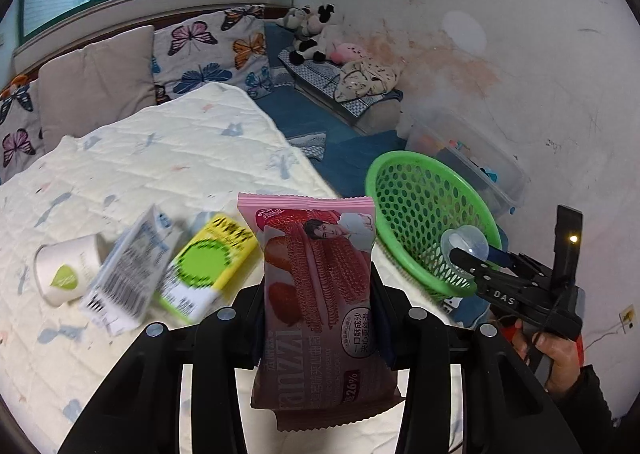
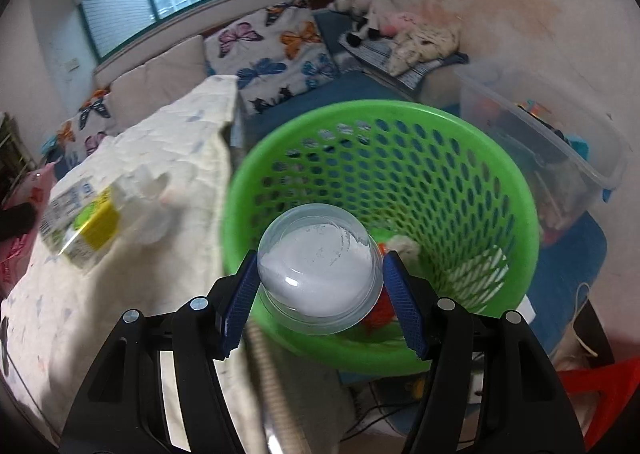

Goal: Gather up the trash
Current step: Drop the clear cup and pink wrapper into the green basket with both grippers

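Note:
My left gripper (image 1: 318,306) is shut on a pink strawberry cookie wrapper (image 1: 316,238), held upright above the quilted bed (image 1: 168,158). Behind it on the quilt lie a white paper cup (image 1: 66,270), a white carton (image 1: 128,270) and a yellow-green box (image 1: 208,262), all blurred. My right gripper (image 2: 320,266) is shut on a clear plastic cup (image 2: 320,282), which hangs over the near rim of the green mesh basket (image 2: 400,110). Some orange and white scraps lie in the basket's bottom. In the left wrist view the right gripper (image 1: 460,254) with the cup (image 1: 466,242) is at the basket (image 1: 400,158).
The basket stands on the blue floor beside the bed's edge. A clear storage bin (image 2: 560,142) sits behind it against the stained wall. Butterfly pillows (image 1: 208,50) and stuffed toys (image 1: 316,30) line the back. Cables and a socket strip (image 2: 480,386) lie near the basket's foot.

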The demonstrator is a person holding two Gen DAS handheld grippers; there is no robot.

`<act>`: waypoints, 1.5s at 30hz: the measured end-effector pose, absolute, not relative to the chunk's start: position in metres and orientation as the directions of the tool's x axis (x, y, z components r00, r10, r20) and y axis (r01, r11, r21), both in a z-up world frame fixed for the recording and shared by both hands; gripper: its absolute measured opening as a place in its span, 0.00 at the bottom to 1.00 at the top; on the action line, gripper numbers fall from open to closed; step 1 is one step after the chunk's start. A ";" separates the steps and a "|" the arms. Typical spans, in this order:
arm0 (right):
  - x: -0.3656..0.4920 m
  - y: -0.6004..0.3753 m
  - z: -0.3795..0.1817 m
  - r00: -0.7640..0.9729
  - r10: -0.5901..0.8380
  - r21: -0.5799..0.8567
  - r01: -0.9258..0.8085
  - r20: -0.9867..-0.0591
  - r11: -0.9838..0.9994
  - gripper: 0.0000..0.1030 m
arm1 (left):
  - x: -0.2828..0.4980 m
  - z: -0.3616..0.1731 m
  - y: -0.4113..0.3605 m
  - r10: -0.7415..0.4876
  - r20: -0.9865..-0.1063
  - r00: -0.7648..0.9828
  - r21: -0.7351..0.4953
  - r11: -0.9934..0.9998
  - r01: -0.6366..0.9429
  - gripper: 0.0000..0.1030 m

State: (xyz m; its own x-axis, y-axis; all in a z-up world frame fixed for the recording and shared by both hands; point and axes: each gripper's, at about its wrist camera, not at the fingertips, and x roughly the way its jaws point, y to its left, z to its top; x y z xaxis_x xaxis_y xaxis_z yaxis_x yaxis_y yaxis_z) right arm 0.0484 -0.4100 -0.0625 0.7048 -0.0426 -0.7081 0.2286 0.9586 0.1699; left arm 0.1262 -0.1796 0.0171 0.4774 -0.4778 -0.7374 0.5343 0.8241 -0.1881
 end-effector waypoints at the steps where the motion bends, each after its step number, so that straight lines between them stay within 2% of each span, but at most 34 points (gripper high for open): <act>1: 0.050 -0.415 -0.065 0.701 -0.046 0.171 0.236 -0.712 0.957 0.61 | 0.127 0.017 -0.183 -0.483 -0.737 0.473 -0.190 0.820 0.540 0.40; 7: 0.058 -0.432 -0.076 0.684 -0.049 0.182 0.261 -0.728 0.948 0.62 | 0.136 0.016 -0.216 -0.496 -0.741 0.452 -0.182 0.797 0.576 0.40; 11: 0.060 -0.437 -0.078 0.681 -0.048 0.184 0.264 -0.730 0.947 0.69 | 0.141 0.016 -0.236 -0.507 -0.740 0.442 -0.177 0.781 0.599 0.40; 21: 0.045 -0.441 -0.073 0.688 -0.081 0.146 0.266 -0.721 0.953 0.75 | 0.151 0.007 -0.291 -0.515 -0.758 0.401 -0.164 0.745 0.647 0.40; 30: 0.017 -0.444 -0.068 0.702 -0.097 0.140 0.273 -0.705 0.952 0.76 | 0.160 -0.020 -0.332 -0.504 -0.799 0.328 -0.186 0.726 0.662 0.41; 35: 0.005 -0.445 -0.068 0.710 -0.081 0.166 0.272 -0.699 0.948 0.76 | 0.161 -0.031 -0.347 -0.505 -0.807 0.306 -0.200 0.721 0.663 0.52; 37: 0.001 -0.444 -0.069 0.713 -0.077 0.172 0.271 -0.697 0.947 0.77 | 0.161 -0.034 -0.351 -0.507 -0.808 0.301 -0.204 0.719 0.664 0.62; 40: -0.002 -0.442 -0.068 0.717 -0.070 0.182 0.269 -0.693 0.946 0.77 | 0.159 -0.035 -0.352 -0.519 -0.801 0.297 -0.213 0.712 0.669 0.66; 41: -0.003 -0.441 -0.067 0.719 -0.068 0.186 0.268 -0.692 0.945 0.77 | 0.159 -0.035 -0.352 -0.522 -0.800 0.295 -0.216 0.711 0.670 0.72; 45: -0.006 -0.436 -0.067 0.723 -0.056 0.193 0.258 -0.689 0.947 0.77 | 0.154 -0.030 -0.342 -0.528 -0.789 0.315 -0.213 0.715 0.666 0.73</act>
State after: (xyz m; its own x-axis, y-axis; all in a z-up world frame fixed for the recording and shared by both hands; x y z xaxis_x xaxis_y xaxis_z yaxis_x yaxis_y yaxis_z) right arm -0.0058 -0.4364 -0.0673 0.7227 -0.0564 -0.6888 0.2581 0.9466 0.1932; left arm 0.1541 -0.3420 -0.0303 0.3149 -0.5283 -0.7885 0.6665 0.7146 -0.2126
